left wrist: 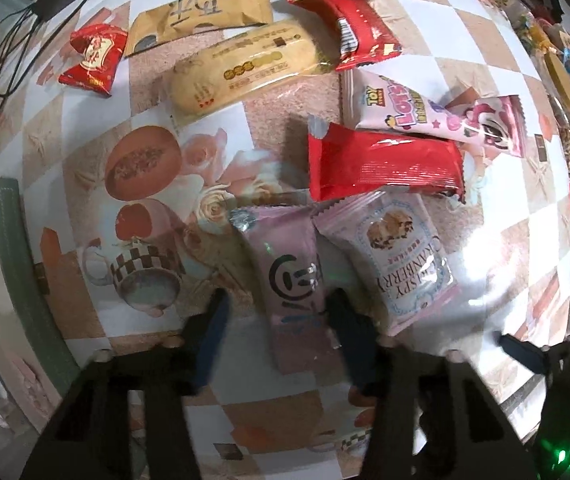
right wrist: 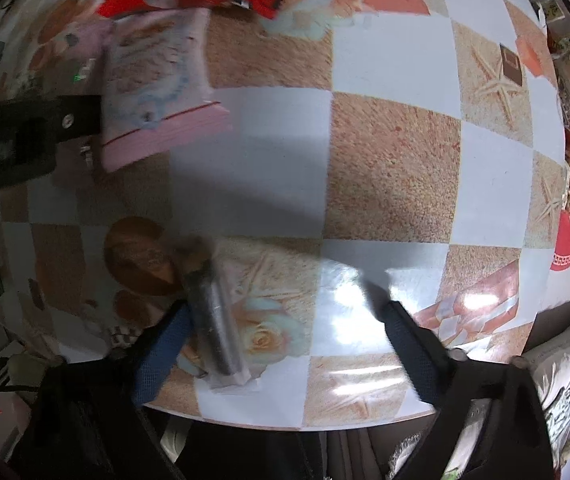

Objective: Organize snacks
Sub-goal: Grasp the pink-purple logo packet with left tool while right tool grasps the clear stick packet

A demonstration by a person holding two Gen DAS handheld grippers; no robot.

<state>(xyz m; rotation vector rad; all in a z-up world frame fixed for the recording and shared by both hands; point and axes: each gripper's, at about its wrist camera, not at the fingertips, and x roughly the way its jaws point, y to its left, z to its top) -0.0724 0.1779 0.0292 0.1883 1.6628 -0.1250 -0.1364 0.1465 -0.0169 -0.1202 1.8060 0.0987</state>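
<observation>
Left claw (left wrist: 277, 320) spread wide astride pink smiley-logo packet (left wrist: 289, 276); "CRISPY CRANBERRY" packet (left wrist: 401, 256) just beside. "TOY STORY LOTSO" packet (left wrist: 437, 114) further. Right claw (right wrist: 281, 320) wide, silver-wrapped stick (right wrist: 215, 324) against left finger.

A: Desk (left wrist: 465, 36) wears a glossy cloth, checkered white and sandy tan, with printed pictures: a halved melon (left wrist: 143, 162), pale roses (left wrist: 221, 204), a checkered teacup (left wrist: 141, 276).

B: Right wrist view shows the same cloth; starfish print (right wrist: 497, 84) toward the far right, glare patches on the near white squares.

A: Black cables (left wrist: 5, 52) trail along the desk's far left edge, running from a dark block, possibly a charger, too blurred to confirm.

B: Green padded edge (left wrist: 13, 248) just beside the desk on the left. Could be a chair back; cannot tell.

A: Red round mat with a patterned border (right wrist: 569, 248) at the right rim.

B: Pale rumpled fabric (right wrist: 565, 356) below the desk, lower right.
</observation>
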